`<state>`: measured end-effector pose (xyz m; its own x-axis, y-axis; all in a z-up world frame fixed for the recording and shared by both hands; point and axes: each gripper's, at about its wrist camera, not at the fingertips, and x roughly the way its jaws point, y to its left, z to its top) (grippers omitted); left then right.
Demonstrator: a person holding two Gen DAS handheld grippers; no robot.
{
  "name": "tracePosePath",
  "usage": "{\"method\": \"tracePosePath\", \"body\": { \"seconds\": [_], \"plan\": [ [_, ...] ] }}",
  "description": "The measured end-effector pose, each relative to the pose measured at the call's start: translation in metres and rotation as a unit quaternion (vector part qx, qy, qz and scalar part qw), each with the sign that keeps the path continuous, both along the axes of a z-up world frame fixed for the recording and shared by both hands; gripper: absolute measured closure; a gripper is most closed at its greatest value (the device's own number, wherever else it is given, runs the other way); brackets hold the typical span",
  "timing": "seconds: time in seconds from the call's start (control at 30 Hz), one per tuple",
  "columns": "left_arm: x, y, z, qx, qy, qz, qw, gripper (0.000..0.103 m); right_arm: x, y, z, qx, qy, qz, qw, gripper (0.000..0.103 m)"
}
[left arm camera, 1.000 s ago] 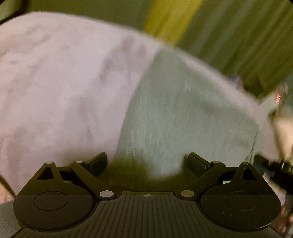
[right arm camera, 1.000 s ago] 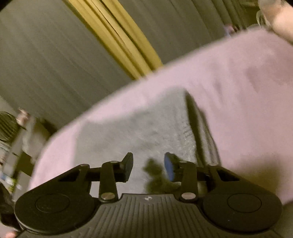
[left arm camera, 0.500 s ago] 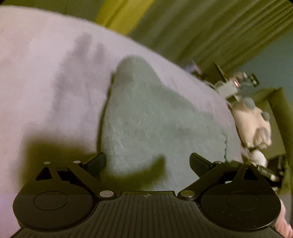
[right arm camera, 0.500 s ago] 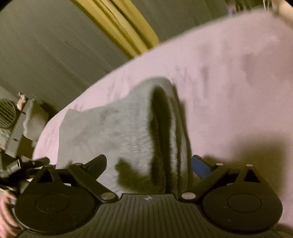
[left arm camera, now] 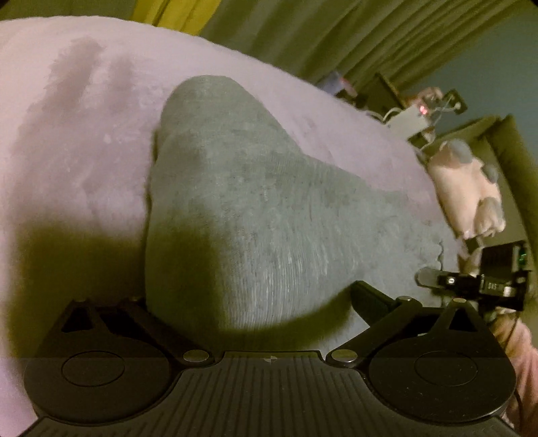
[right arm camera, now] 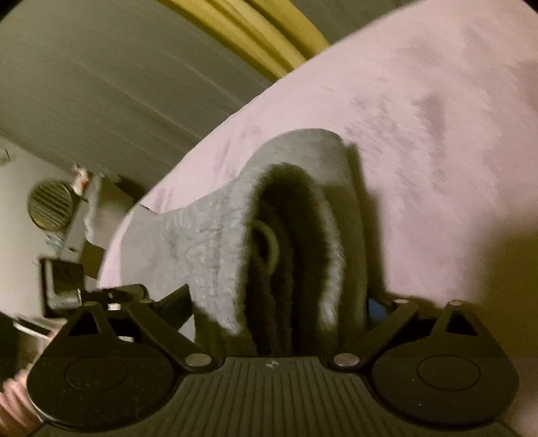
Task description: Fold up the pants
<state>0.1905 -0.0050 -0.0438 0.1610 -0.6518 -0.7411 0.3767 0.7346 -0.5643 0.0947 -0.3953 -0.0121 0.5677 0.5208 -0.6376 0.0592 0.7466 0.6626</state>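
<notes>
Lying folded on a pale pink plush blanket [left arm camera: 84, 141], the grey knit pants [left arm camera: 255, 208] fill the middle of the left wrist view as a rounded mound, its ribbed surface running from upper centre down to the lower edge between the fingers. Left gripper [left arm camera: 248, 299] — jaws spread wide, the right finger visible at lower right, the left finger largely hidden behind the cloth; the pants sit in the gap, and whether either pad touches them cannot be told. Right gripper [right arm camera: 279, 306] — jaws spread wide, having just been opening and then closing a little, with the open folded end of the pants [right arm camera: 296, 242] standing between them; stacked layers and a dark hollow face the camera, with a pale drawstring loop [right arm camera: 267, 245] inside it. A blue pad shows at the right finger, just beside the cloth; contact cannot be told. Right gripper also appears at the right edge of the left wrist view, and the left gripper at the lower left of the right wrist view. Background: olive-grey curtain [left arm camera: 336, 37] with a yellow strip [right arm camera: 255, 27] along the top; a pink plush toy [left arm camera: 467, 195] at right; a round ribbed fan-like item [right arm camera: 50, 204] at far left.
</notes>
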Motion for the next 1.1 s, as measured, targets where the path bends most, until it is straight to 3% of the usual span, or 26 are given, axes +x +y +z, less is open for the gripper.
{"method": "tracePosePath", "body": {
  "seconds": [0.07, 0.1, 0.13, 0.17, 0.23, 0.33, 0.53, 0.7, 0.77, 0.8, 0.83, 0.87, 0.9, 0.93, 0.97, 1.03, 1.1],
  "plan": [
    [-0.004, -0.008, 0.005, 0.017, -0.006, 0.005, 0.9998, 0.000, 0.004, 0.013, 0.009, -0.037, -0.004, 0.008, 0.999, 0.031],
    [-0.009, -0.012, 0.009, 0.028, -0.022, 0.006, 0.9994, 0.008, 0.001, 0.016, 0.016, -0.040, -0.005, 0.010, 0.999, 0.034],
    [-0.017, -0.014, 0.015, 0.038, -0.048, -0.001, 0.9981, 0.023, -0.001, 0.018, 0.020, -0.043, -0.008, 0.011, 0.999, 0.037],
    [-0.021, -0.017, 0.019, 0.050, -0.065, -0.008, 0.9966, 0.028, -0.002, 0.021, 0.024, -0.053, -0.011, 0.014, 0.998, 0.039],
    [-0.027, -0.011, 0.023, 0.040, -0.066, 0.001, 0.9970, 0.051, -0.007, 0.028, 0.033, -0.072, -0.019, 0.018, 0.997, 0.041],
    [-0.027, -0.001, 0.035, 0.013, -0.056, 0.036, 0.9977, 0.059, -0.005, 0.043, 0.050, -0.098, -0.037, 0.019, 0.994, 0.045],
    [-0.029, -0.015, 0.080, -0.014, -0.120, 0.048, 0.9916, 0.064, 0.007, 0.053, 0.097, -0.068, -0.112, 0.028, 0.991, 0.048],
    [0.001, -0.017, 0.105, -0.032, -0.137, 0.097, 0.9853, 0.063, 0.038, 0.046, 0.121, -0.072, -0.146, -0.004, 0.987, 0.049],
    [0.014, -0.020, 0.103, -0.001, -0.139, 0.125, 0.9825, 0.049, 0.052, 0.035, 0.124, -0.074, -0.144, -0.030, 0.986, 0.043],
    [0.020, -0.022, 0.101, 0.037, -0.146, 0.142, 0.9782, 0.036, 0.060, 0.031, 0.123, -0.088, -0.139, -0.040, 0.986, 0.039],
    [0.022, -0.024, 0.099, 0.106, -0.172, 0.169, 0.9648, 0.021, 0.066, 0.029, 0.122, -0.121, -0.130, -0.051, 0.983, 0.020],
    [0.022, -0.028, 0.097, 0.177, -0.193, 0.197, 0.9447, 0.013, 0.074, 0.030, 0.119, -0.186, -0.113, -0.074, 0.973, 0.009],
    [0.020, -0.029, 0.094, 0.235, -0.206, 0.222, 0.9234, 0.008, 0.074, 0.031, 0.116, -0.241, -0.103, -0.101, 0.960, 0.008],
    [0.015, -0.029, 0.091, 0.262, -0.213, 0.226, 0.9139, 0.008, 0.074, 0.030, 0.113, -0.279, -0.089, -0.126, 0.948, 0.007],
    [0.009, -0.027, 0.088, 0.258, -0.210, 0.210, 0.9193, 0.008, 0.072, 0.028, 0.110, -0.293, -0.072, -0.139, 0.943, 0.007],
    [-0.007, -0.026, 0.083, 0.217, -0.194, 0.185, 0.9387, 0.007, 0.061, 0.025, 0.106, -0.256, -0.076, -0.132, 0.954, 0.006],
    [-0.024, -0.025, 0.079, 0.194, -0.181, 0.185, 0.9463, 0.007, 0.050, 0.030, 0.101, -0.235, -0.082, -0.123, 0.961, 0.006]
  ]
}}
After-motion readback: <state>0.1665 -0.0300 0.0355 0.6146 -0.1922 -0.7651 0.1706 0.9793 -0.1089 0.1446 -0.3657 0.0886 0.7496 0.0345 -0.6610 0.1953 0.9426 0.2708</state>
